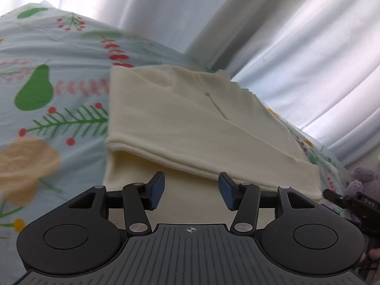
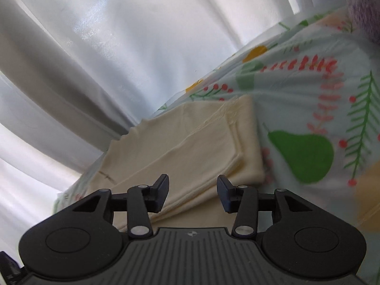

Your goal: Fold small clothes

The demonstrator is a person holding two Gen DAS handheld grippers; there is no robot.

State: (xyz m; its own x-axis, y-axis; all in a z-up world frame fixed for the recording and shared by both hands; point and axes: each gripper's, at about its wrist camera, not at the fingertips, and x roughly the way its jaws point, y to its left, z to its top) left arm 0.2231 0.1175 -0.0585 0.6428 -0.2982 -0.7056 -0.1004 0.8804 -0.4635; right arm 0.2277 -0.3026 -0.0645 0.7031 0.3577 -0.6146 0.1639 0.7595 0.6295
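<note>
A cream garment (image 1: 190, 128) lies folded in layers on a bedsheet printed with pears and berries (image 1: 47, 76). My left gripper (image 1: 191, 191) is open and empty, just over the garment's near edge, with a folded hem right ahead of its fingers. In the right wrist view the same cream garment (image 2: 190, 147) lies ahead. My right gripper (image 2: 193, 193) is open and empty over its near edge. The other gripper's body (image 1: 351, 201) shows at the right edge of the left wrist view.
White curtains (image 2: 95, 59) hang behind the bed on the far side. A purple plush item (image 1: 365, 182) lies at the right edge of the left view and also shows top right in the right wrist view (image 2: 363, 7). Printed sheet (image 2: 320, 118) surrounds the garment.
</note>
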